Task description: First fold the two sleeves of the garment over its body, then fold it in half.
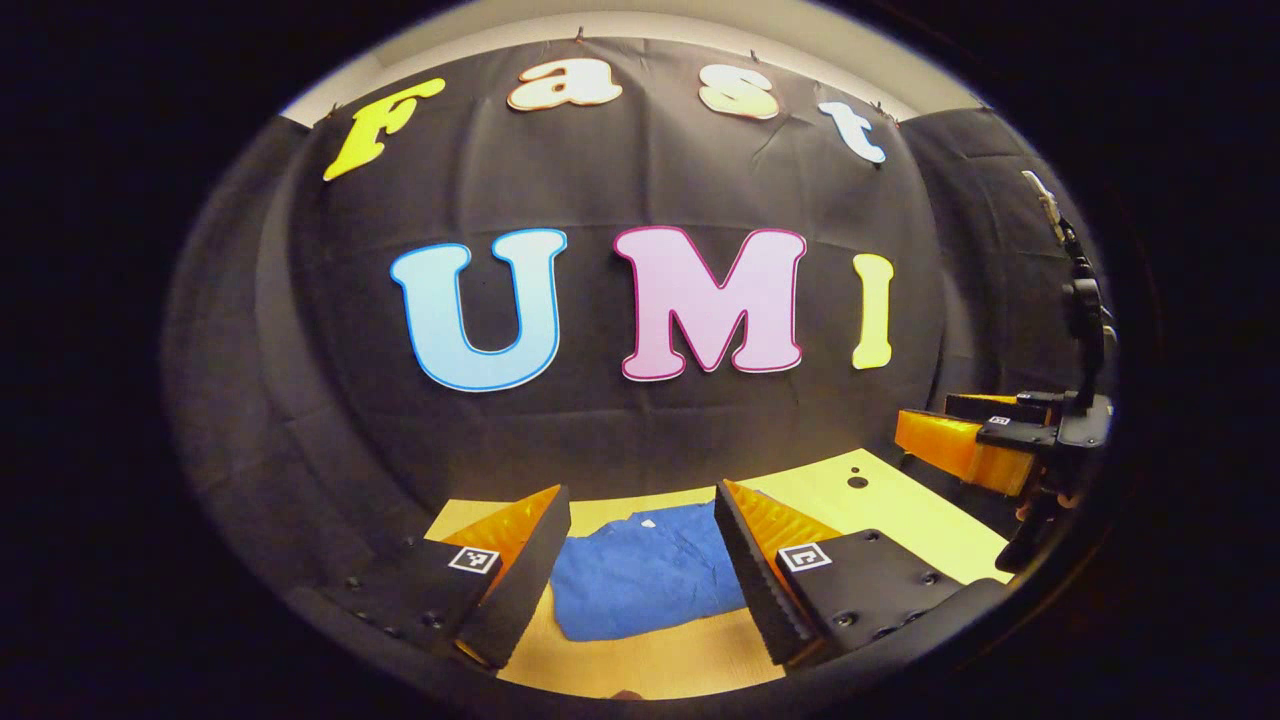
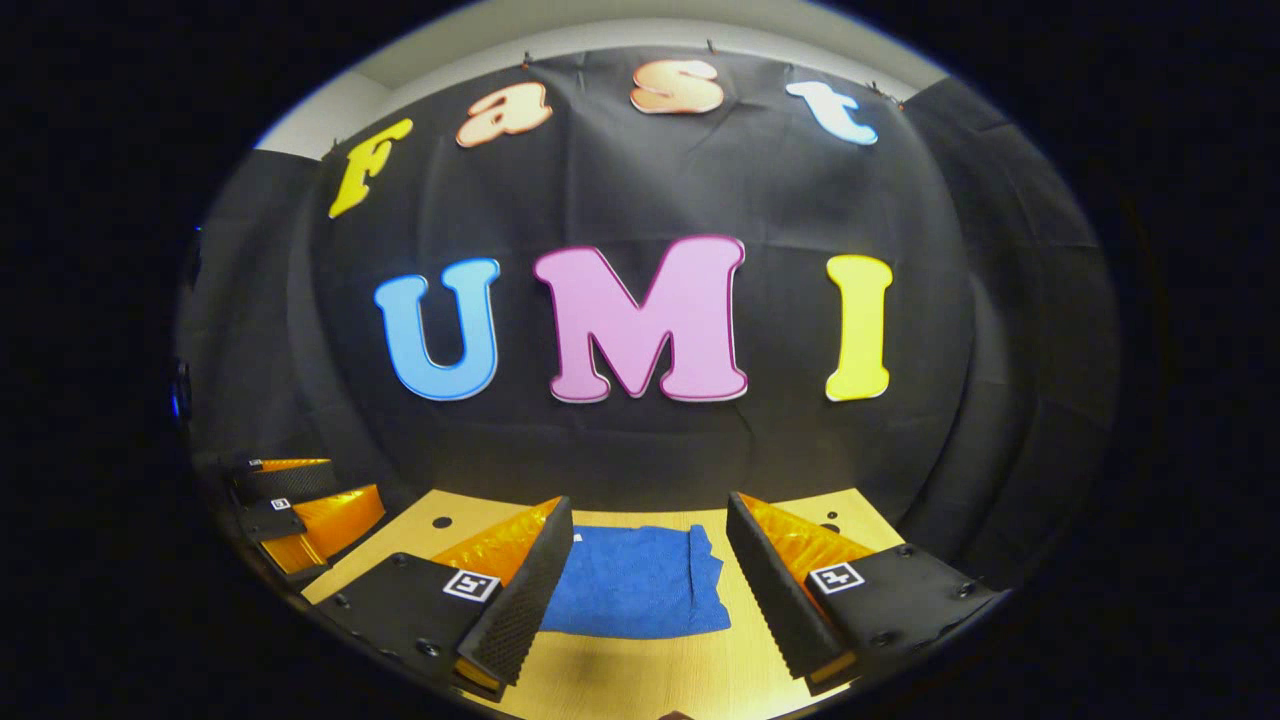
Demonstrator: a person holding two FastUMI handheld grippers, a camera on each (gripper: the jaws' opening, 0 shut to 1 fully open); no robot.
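Your left gripper [image 1: 640, 580] hangs above the wooden table [image 1: 900, 510] with its fingers spread wide and nothing between them. Past those fingers the blue garment [image 1: 640, 585] lies flat on the table, already folded into a compact bundle with a rumpled near edge. Your right gripper [image 2: 640, 590] is likewise held clear of the table, its fingers spread apart and empty. In the right gripper view the garment [image 2: 635, 585] sits near the middle of the table [image 2: 640, 680], its right edge slightly bunched. In the left gripper view your right gripper [image 1: 965, 440] shows off to the right, above the table's far corner, well apart from the garment.
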